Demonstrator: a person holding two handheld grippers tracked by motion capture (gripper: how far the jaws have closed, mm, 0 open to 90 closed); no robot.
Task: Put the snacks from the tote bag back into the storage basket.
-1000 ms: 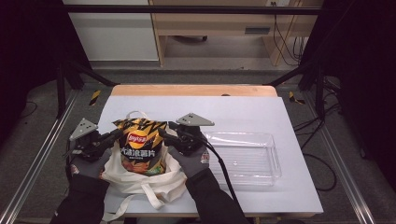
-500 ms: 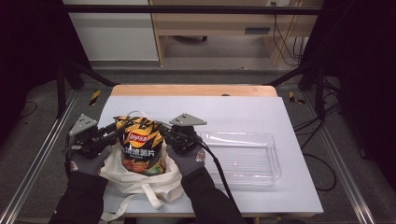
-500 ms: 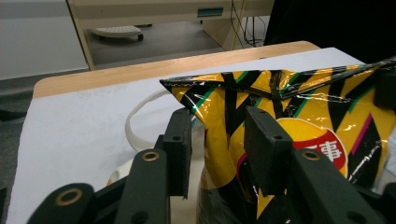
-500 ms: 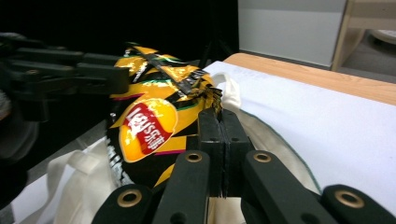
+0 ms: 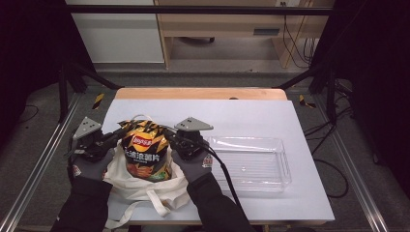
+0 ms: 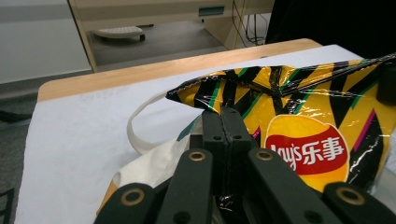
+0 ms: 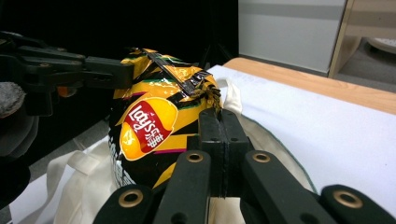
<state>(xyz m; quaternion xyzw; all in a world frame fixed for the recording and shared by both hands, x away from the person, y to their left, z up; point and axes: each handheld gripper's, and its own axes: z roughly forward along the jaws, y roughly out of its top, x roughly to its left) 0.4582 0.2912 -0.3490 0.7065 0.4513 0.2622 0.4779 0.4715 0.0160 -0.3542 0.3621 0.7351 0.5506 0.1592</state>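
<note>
Above the tote bag point(image 5: 145, 186), each hand-held gripper, left point(image 5: 116, 137) and right point(image 5: 169, 135), pinches the chip bag point(image 5: 145, 152).

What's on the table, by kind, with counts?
Chip bag: 1
Cloth tote bag: 1
Clear plastic tray: 1
Total: 3

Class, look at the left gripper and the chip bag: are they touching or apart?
Touching. In the left gripper view the left gripper has its jaws pressed together on the upper edge of the chip bag, with foil pinched between them.
</note>
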